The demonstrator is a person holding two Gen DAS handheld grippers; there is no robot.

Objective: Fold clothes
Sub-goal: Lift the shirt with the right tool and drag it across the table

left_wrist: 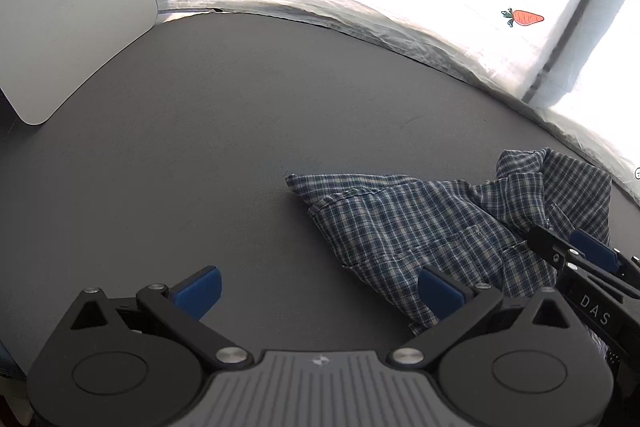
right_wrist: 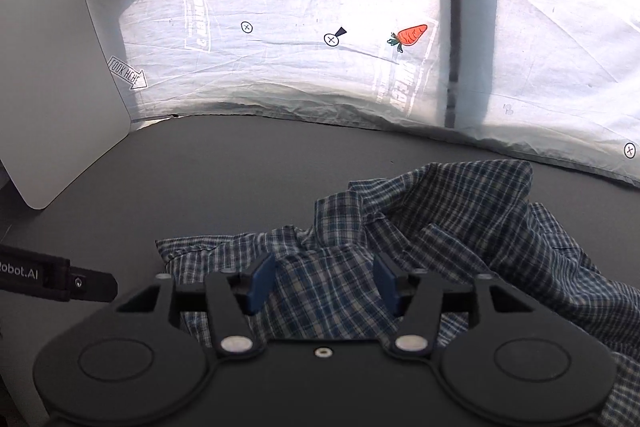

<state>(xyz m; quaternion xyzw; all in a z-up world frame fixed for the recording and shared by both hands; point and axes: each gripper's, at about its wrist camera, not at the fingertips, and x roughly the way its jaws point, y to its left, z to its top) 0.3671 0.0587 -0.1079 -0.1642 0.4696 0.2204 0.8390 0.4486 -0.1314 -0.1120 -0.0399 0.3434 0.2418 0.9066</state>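
The plaid shirt (right_wrist: 460, 227) lies crumpled at 3 o'clock on the tabletop (left_wrist: 240, 147). The left gripper (left_wrist: 318, 291) is wide open and empty; the right gripper (right_wrist: 325, 283), half open, holds nothing, poised over cloth to grab.

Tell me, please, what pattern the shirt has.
The shirt is a blue-and-white check, clearest in the right wrist view.

surface: dark grey matte desk (right_wrist: 248, 163) | left: pale grey rounded-corner panel (right_wrist: 52, 75) stood upright | rear: backlit white crinkled sheet (right_wrist: 320, 79) printed with orange carrots, "LOOK HERE" arrows, crossed circles | light: bright daylight behind, dark vertical bar (right_wrist: 452, 27)
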